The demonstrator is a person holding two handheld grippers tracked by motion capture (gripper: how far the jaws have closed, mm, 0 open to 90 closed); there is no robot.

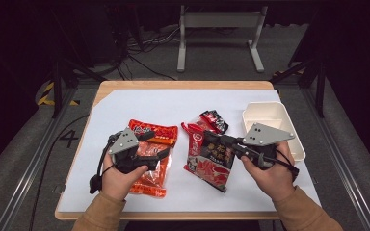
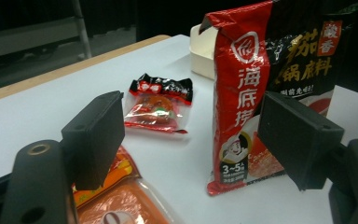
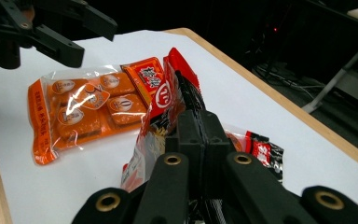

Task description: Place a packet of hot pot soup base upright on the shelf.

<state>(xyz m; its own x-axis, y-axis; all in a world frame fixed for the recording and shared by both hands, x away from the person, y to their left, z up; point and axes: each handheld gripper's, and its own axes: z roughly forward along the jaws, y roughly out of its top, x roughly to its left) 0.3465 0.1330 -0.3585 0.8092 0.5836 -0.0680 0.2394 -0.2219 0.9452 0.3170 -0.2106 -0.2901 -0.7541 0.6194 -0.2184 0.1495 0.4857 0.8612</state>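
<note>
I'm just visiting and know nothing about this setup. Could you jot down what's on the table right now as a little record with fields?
Surface: white sheet on a wooden table
Left gripper: open, over the orange packet
Right gripper: shut on the red-and-black pouch, one edge lifted
Small snack packet: lying flat, apart from both grippers
White container: at the table's right side, contents hard to tell
</note>
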